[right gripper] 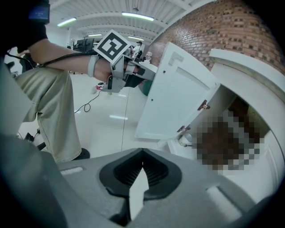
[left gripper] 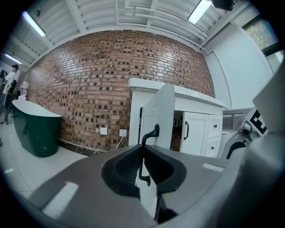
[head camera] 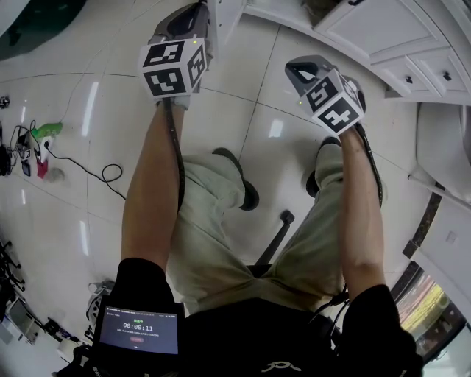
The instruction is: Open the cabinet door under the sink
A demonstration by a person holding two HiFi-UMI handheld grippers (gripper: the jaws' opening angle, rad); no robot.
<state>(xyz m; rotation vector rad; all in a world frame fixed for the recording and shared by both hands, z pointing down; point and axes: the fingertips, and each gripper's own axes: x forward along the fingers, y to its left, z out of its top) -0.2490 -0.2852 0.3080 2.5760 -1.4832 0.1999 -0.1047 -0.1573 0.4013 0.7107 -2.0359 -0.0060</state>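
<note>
The white cabinet door under the sink stands swung out from the vanity, with its two hinges showing on the inner side. Its black handle runs down between the pads of my left gripper, which is shut on it. In the head view the left gripper sits at the door's free edge, top centre. My right gripper hangs to the right of the door, aimed down at the floor in front of the open cabinet. Its fingertips meet and hold nothing. The cabinet's inside is hidden by a mosaic patch.
A second white door with a black handle and drawers lie right of the open one. A dark green bathtub stands by the brick wall. Cables and a green item lie on the tiled floor at left.
</note>
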